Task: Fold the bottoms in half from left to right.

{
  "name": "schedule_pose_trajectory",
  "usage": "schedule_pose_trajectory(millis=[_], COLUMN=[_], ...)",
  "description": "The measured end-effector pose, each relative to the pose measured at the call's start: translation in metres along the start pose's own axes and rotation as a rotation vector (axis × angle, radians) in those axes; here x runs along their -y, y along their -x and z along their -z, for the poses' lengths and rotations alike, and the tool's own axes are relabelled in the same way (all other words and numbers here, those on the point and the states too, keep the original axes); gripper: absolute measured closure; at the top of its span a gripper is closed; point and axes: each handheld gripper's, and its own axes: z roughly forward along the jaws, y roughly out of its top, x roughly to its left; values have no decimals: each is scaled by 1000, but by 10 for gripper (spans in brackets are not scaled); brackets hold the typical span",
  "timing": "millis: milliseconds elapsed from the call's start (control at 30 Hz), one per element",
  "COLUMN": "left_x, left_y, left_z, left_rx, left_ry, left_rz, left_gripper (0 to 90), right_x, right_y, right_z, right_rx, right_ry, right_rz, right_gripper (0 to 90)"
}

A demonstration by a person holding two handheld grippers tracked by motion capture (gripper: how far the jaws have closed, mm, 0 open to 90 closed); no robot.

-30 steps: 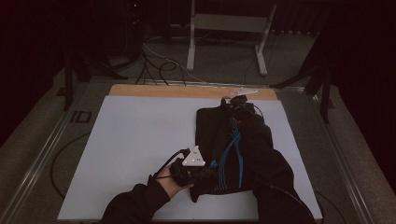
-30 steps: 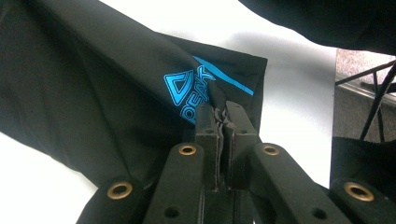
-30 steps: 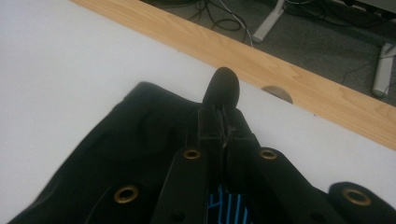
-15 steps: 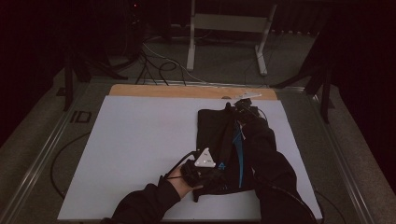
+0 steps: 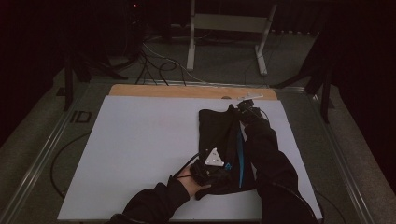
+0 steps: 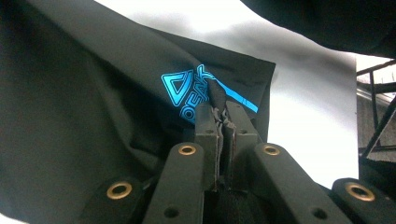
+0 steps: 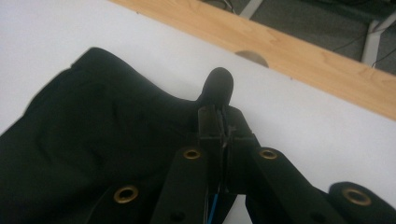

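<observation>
A black garment [image 5: 217, 135] with a blue stripe and a blue logo [image 6: 184, 91] lies on the right half of the white table sheet [image 5: 140, 144]. My left gripper [image 5: 219, 170] is shut on a fold of its near edge beside the logo [image 6: 219, 109]. At the far edge my right gripper [image 5: 243, 109] is shut on a pinch of the black cloth [image 7: 219, 86], which pokes up between its jaws. The garment [image 7: 93, 135] spreads to the left of the right gripper's jaws.
A wooden strip [image 5: 187, 91] runs along the table's far edge, with a round notch [image 7: 252, 57] in it. Behind it stand a white metal frame [image 5: 229, 28] and floor cables [image 5: 159, 65]. Metal rails [image 5: 42, 154] flank the table.
Both hands have moved right and lower with the garment. The left gripper slid from the sheet's middle front toward the garment's near edge. The right gripper shifted toward the far right.
</observation>
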Motion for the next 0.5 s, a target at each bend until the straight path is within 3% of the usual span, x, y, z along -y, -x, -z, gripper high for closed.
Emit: schedule_pose_trajectory(millis=[67, 167, 267, 333, 500], left_x=[1, 5, 8, 10, 13], left_y=[0, -1, -3, -4, 0], left_z=[-4, -7, -4, -2, 5], left_rx=[2, -12, -27, -15, 18], left_ry=[-16, -42, -48, -52, -47], left_rz=[-6, -20, -11, -5, -6], left_gripper=[838, 719, 663, 600, 396], right_x=[3, 9, 13, 14, 14], right_y=[1, 2, 5, 7, 10], right_z=[-4, -10, -12, -11, -3], right_rx=[-2, 6, 14, 16, 29], right_ry=[-12, -37, -46, -42, -26], right_rz=[-10, -35, -68, -82, -101], right_gripper=[875, 851, 832, 805, 634])
